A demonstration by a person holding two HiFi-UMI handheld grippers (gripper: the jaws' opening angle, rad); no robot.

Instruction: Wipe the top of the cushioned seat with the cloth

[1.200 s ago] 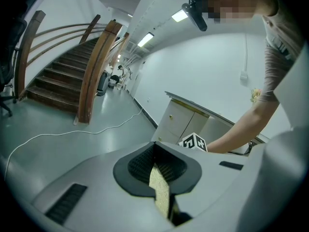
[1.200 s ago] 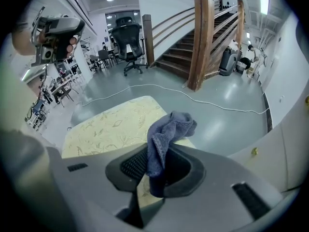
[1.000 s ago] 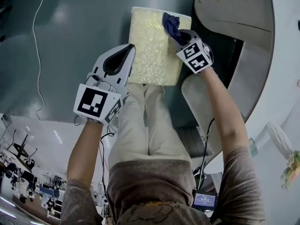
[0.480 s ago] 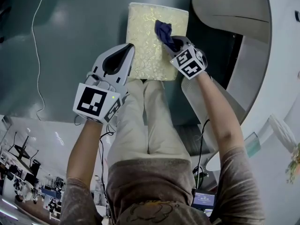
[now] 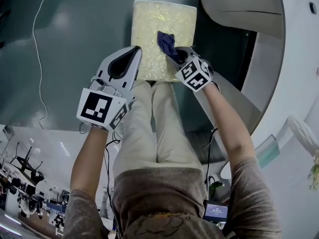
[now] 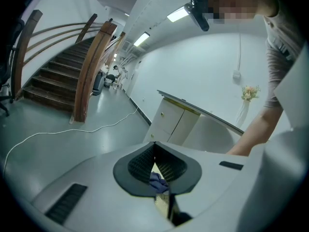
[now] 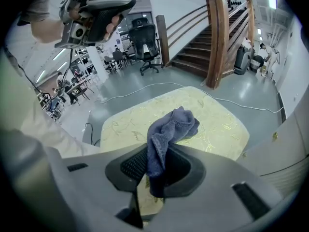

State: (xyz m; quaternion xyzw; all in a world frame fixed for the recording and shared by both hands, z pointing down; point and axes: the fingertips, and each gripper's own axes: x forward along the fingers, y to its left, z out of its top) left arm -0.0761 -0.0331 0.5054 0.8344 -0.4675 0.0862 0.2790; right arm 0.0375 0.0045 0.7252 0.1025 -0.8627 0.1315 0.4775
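Seat (image 5: 162,34), one only, stands on the floor beyond the person's knees in the head view. The single cloth (image 5: 166,44) lies on its near right part, so wiping looks under way; how much remains is unclear.

Left gripper view: the left claw (image 6: 155,151) is closed and empty.

Right gripper view: the right claw (image 7: 157,163) clamps the cloth.

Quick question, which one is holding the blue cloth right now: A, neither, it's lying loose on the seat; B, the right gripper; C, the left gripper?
B: the right gripper is shut on the blue cloth, which sticks out over the cushioned seat, while the left gripper is shut on nothing.
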